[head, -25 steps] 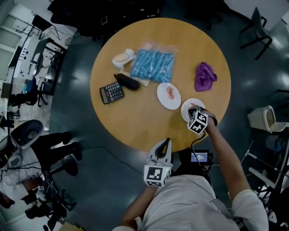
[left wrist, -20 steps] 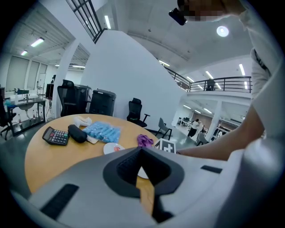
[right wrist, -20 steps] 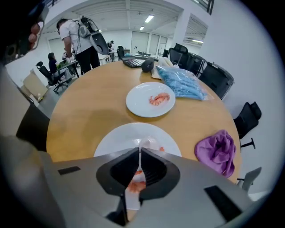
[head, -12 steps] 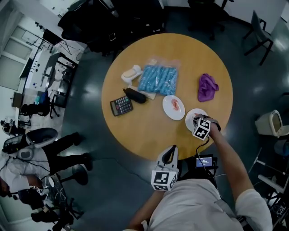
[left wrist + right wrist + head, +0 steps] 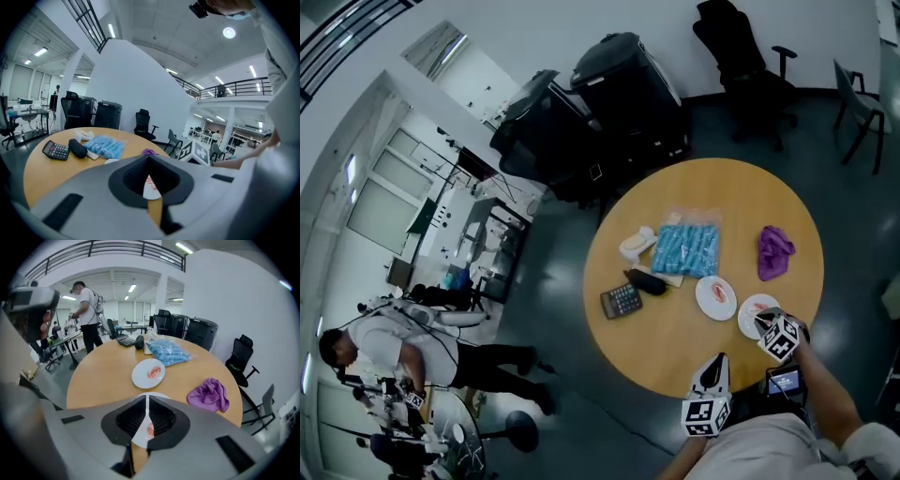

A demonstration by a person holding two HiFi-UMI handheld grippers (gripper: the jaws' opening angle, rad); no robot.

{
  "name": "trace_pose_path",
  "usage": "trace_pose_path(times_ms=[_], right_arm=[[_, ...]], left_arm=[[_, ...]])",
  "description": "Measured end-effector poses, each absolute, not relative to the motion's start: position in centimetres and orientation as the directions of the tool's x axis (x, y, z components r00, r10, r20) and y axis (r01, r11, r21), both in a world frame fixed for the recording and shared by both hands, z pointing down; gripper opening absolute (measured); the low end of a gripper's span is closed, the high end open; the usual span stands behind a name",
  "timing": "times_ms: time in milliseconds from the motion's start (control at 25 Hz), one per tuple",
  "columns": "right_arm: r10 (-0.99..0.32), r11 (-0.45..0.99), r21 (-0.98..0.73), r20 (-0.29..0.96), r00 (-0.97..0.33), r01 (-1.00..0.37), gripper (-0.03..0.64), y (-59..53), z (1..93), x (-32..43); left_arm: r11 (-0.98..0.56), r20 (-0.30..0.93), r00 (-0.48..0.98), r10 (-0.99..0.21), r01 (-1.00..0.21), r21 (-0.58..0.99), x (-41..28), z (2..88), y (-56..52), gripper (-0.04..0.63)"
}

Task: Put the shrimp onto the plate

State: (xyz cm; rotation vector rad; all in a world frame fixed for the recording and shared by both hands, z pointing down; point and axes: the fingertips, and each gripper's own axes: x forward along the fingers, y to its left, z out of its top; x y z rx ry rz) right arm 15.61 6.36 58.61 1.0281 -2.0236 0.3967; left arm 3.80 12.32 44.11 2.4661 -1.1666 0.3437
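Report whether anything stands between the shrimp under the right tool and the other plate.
Nothing visible does. The shrimp lies on the near plate under the right tool. Only bare table separates it from the far plate, which already holds a second shrimp. The purple cloth lies off to the side.

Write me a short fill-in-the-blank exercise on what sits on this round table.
1. The crumpled cloth near the edge of the table is ___ in colour.
2. White plates on the table number ___: a farther plate bearing a shrimp, and a nearer plate.
3. The calculator lies beside a black pouch, close to a clear bag of ___ items.

Missing words: purple; two; blue.
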Motion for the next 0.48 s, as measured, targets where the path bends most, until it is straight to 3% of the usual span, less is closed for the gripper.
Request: trace_pose_path(times_ms=[200,480], right_arm=[[-0.620,0.514,0.013,0.696,-0.361,-0.857,0.025,6.5,55.9,15.0],[-0.620,0.530,-0.020,0.673,-0.403,-0.848,0.025,6.5,54.6,14.5]], left_arm=[[-0.561,0.348,0.592,-0.727,-0.804,0.197,3.6,44.0,10.7,0.008],[-0.496,0.352,0.542,-0.763,-0.840,0.219,4.0,44.9,10.1,0.008]])
